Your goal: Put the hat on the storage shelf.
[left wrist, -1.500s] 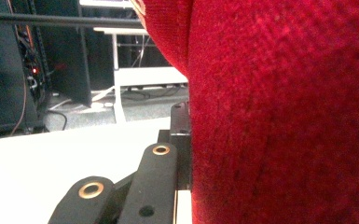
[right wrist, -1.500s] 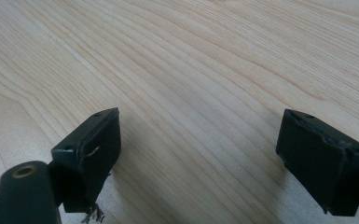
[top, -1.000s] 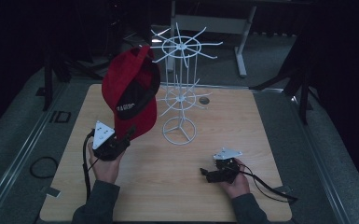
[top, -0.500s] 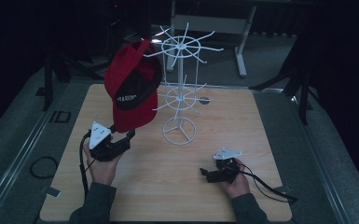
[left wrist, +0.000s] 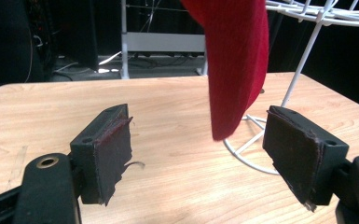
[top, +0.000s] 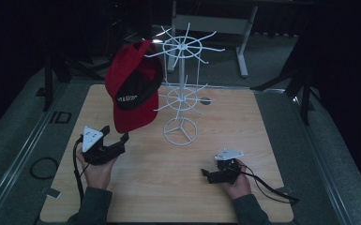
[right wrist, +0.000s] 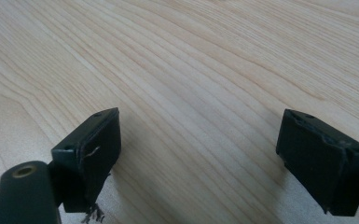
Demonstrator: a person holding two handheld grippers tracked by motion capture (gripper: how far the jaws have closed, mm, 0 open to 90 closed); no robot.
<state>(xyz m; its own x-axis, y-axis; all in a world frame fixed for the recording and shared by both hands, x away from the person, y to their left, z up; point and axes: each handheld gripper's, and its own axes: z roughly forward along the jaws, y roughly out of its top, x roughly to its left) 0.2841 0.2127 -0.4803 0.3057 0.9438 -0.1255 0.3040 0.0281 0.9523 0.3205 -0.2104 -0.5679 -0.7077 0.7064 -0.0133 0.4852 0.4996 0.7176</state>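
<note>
On the floor at the far left, beside the counter (top: 244,126), a dark loop of cable (top: 41,167) lies next to a small strip of tape. On the counter's left part a person's hand holds the left tool (top: 115,140), its grey plate on top and its cable trailing down along the sleeve. Its jaws have just been opening and now stand wide apart with nothing pressed between them; in the left gripper view the left tool (left wrist: 198,154) points across the bare wood toward the rack, and the lower edge of the red cap (left wrist: 235,60) hangs free in the air just beyond the pads, touching neither. From above, the red cap (top: 136,91) with its black front panel hangs from an upper arm on the left side of the white wire rack (top: 182,89), tilted, its lowest edge just above the left tool. The rack's ring base rests near the middle of the counter, and a small dark round spot (top: 205,100) lies just behind it. Farther right, well apart from the rack, the right tool (top: 205,174) rests low at the counter's near edge, jaws spread wide over bare wood, as the right tool (right wrist: 198,158) shows in its own view.
</note>
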